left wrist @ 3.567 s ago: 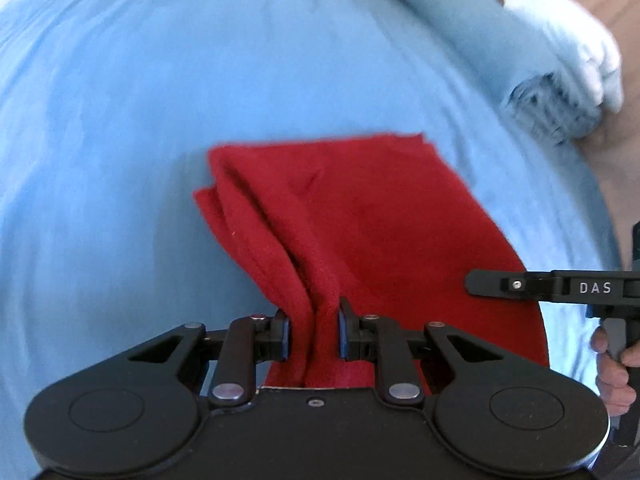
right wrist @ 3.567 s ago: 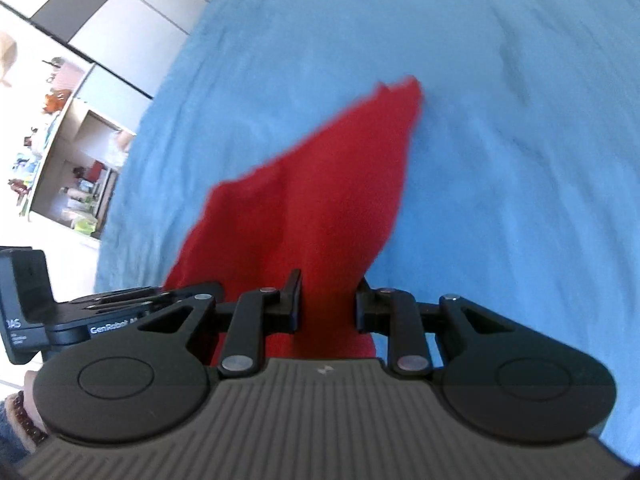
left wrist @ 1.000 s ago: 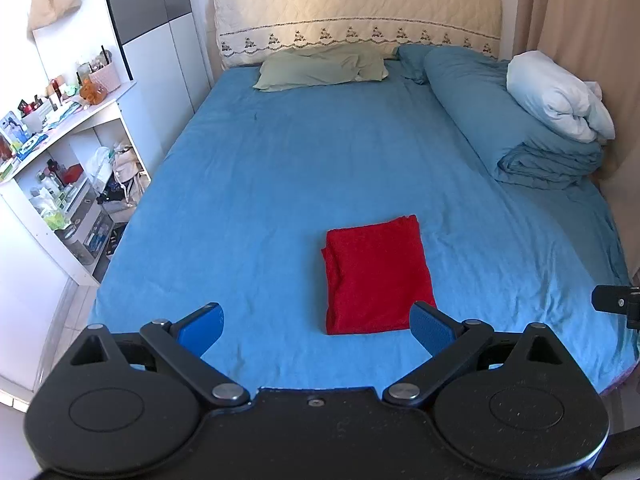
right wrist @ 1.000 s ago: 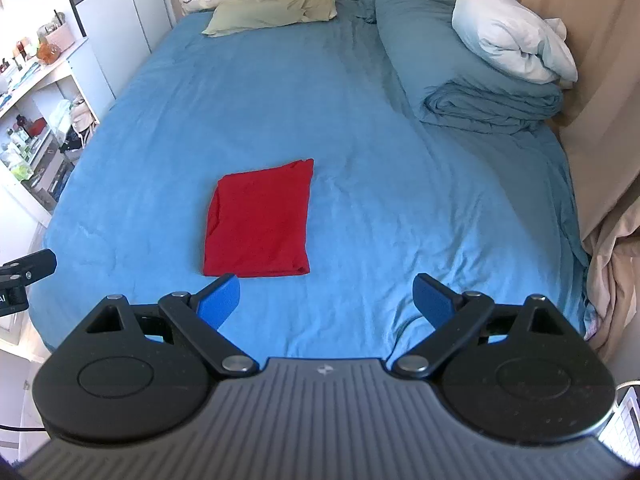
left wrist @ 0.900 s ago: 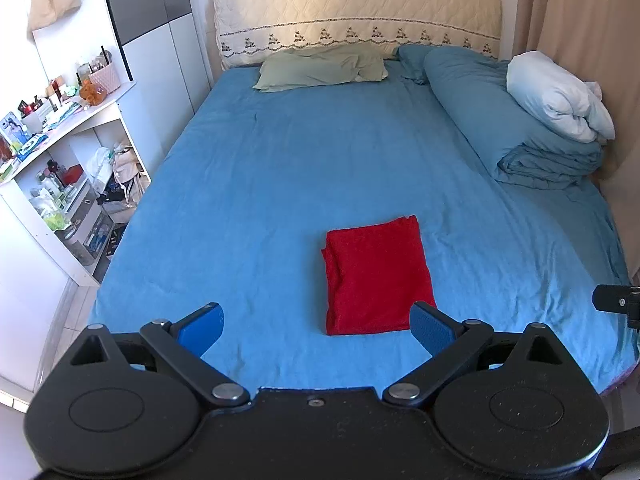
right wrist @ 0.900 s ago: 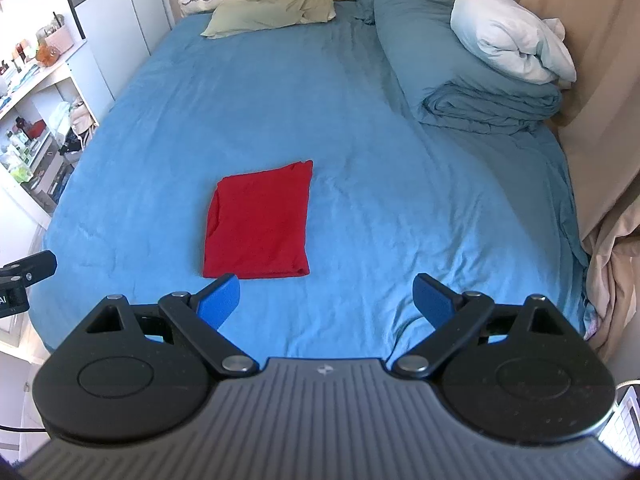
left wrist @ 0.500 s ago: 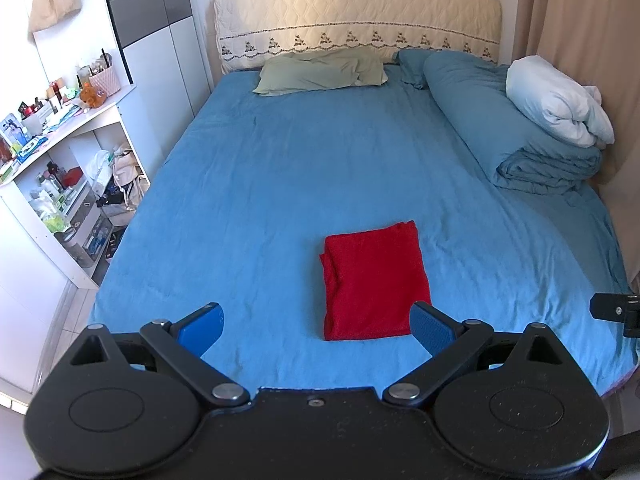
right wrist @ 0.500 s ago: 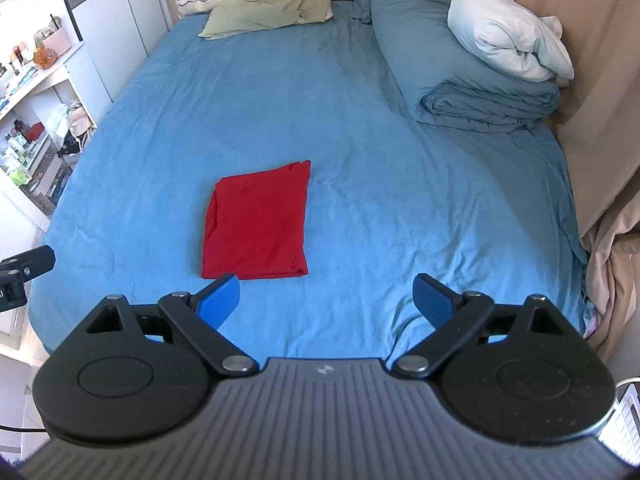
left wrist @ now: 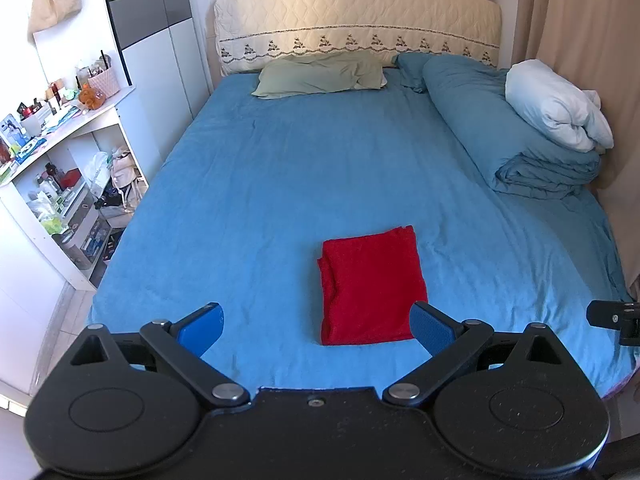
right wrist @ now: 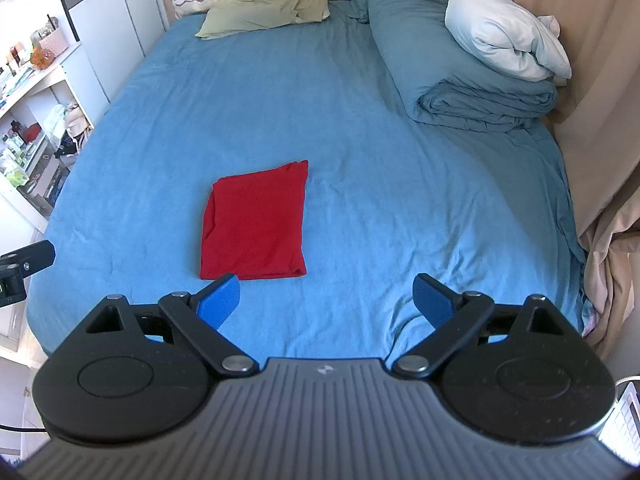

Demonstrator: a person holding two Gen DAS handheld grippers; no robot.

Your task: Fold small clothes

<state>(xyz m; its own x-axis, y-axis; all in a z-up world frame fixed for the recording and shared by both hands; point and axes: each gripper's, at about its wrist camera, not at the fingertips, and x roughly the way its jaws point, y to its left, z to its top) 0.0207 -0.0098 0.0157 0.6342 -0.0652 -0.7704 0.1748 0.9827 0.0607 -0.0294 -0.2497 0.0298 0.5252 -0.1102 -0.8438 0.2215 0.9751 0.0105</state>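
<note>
Red and fleecy-looking, the small garment (left wrist: 372, 286) lies folded into a neat upright rectangle on the blue bed sheet (left wrist: 260, 200), toward the foot of the bed and a little left of its middle in the right wrist view (right wrist: 254, 222). Its top face is flat and smooth; along its left edge the stacked layers show as soft ridges, and its far right corner sticks out in a small point. The near edge is straight.

The left tool (left wrist: 316, 326) hangs above the foot of the bed with its blue-padded jaws spread wide, gripping nothing, clear of the cloth. The right tool (right wrist: 326, 300) is likewise released and empty, its jaws apart.

A green pillow (left wrist: 320, 74) lies by the quilted headboard (left wrist: 356, 20), and a rolled blue duvet (right wrist: 460, 64) with a white pillow (right wrist: 504, 40) on it lines the bed's right side.
</note>
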